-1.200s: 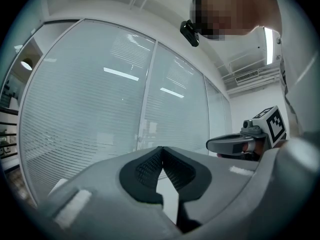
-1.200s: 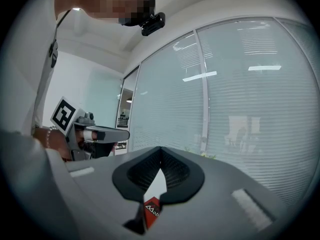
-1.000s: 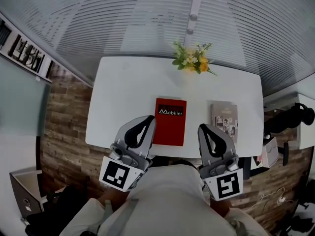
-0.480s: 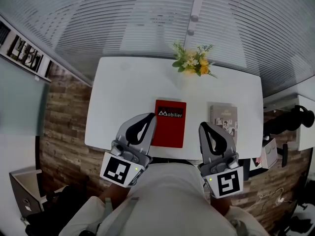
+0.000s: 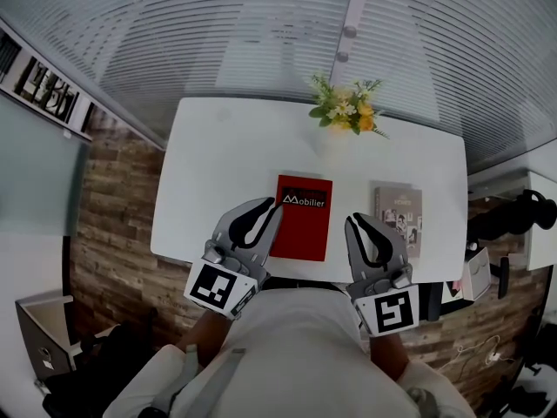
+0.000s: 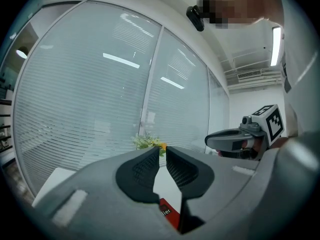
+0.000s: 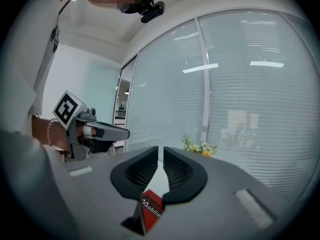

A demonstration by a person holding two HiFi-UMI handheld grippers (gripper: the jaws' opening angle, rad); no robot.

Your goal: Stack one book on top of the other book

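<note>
Red book (image 5: 301, 217) and grey book (image 5: 399, 219) lie apart, seemingly flat, on table (image 5: 218, 164).

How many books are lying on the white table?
2. The red book lies near the table's front edge; the grey book lies to its right, apart. None seems hidden.

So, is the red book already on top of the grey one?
No, the red book lies flat on the table, apart from the grey book.
</note>
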